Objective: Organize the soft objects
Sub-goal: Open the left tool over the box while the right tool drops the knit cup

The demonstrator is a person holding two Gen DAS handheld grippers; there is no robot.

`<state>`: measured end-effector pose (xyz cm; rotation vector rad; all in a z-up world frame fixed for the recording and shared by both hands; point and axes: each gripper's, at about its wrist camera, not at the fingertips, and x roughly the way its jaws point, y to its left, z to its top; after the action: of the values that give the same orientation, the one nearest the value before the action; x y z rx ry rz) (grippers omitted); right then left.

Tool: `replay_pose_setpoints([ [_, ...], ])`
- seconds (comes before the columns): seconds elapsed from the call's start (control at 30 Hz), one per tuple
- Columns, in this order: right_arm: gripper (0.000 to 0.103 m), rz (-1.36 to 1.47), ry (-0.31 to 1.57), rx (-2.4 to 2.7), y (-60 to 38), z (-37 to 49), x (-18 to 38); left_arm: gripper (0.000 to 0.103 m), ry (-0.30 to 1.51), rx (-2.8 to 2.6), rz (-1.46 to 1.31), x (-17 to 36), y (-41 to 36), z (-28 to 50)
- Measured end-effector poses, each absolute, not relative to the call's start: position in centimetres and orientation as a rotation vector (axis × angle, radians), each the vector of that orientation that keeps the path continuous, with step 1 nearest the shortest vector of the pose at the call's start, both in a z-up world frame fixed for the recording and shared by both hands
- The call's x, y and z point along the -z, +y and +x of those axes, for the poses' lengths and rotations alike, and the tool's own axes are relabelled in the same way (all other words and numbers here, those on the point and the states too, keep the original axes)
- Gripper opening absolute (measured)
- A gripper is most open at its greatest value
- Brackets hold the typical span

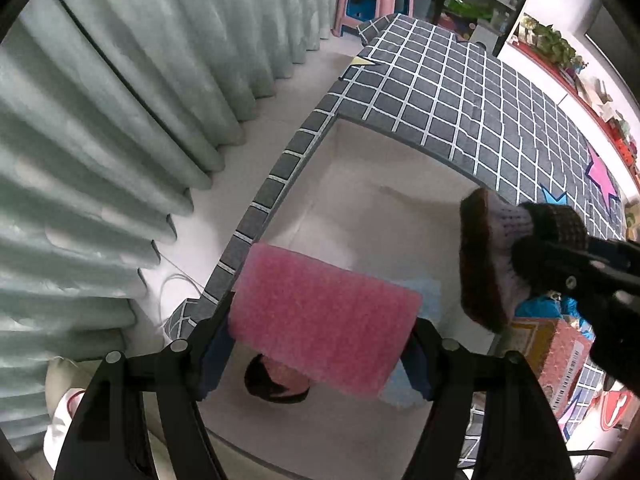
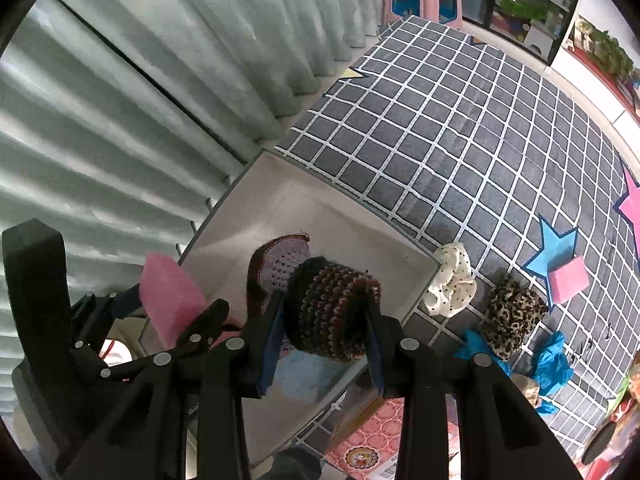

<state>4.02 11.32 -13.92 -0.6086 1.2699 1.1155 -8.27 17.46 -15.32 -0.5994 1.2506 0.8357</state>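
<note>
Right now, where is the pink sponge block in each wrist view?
Left wrist: pink sponge block at lower centre, clamped between the left gripper jaws, over the white box.
Right wrist: same block at left edge, beside the box.
Shared landmark: the white box on the grid-pattern mat.

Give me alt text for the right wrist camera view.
The right gripper clamps a brown knitted slipper above an open white box; beside it the left gripper holds a pink sponge. Scrunchies lie on the checked mat.

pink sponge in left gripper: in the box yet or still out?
Out. The pink sponge is clamped in the left gripper, held above the open white box, not resting on its floor.
</note>
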Motion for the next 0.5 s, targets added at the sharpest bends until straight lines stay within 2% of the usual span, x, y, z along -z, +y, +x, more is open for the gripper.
replay_pose_setpoints([
  [0.5,0.038,-0.611,1.306,-1.093,11.6,4.1,15.1,0.075,1.281,-0.830,-0.610,16.3,17.8,-7.8],
])
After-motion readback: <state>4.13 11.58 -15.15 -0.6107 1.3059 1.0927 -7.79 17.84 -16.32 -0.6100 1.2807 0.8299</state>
